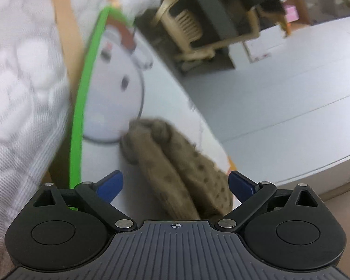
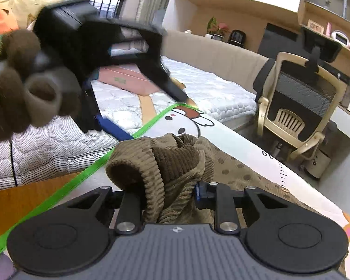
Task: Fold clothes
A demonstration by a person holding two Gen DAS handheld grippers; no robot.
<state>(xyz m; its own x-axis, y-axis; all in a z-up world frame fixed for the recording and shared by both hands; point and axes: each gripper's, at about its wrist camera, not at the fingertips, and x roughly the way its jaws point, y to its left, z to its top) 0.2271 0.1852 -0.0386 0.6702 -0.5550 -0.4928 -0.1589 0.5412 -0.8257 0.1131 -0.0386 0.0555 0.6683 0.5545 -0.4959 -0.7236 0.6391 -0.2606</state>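
My right jaws [image 2: 172,192] pinch the brown ribbed knit garment [image 2: 165,163]; my left jaws [image 1: 175,183] hover spread above it; only the right view shows my gloved left hand [image 2: 23,88].

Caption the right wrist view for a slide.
Right claw shut on a brown ribbed knit garment above the cartoon-printed mat, left claw open beside the bed.

Each gripper has a dark grey ribbed housing with a small white crosshair mark at 12 o'clock, two round black discs, and black link arms pinned with silver screws. The left gripper [image 1: 176,183] and right gripper [image 2: 165,192] carry blue fingertips [image 1: 110,184]. The hand [image 2: 23,81] wears a brown fuzzy glove.
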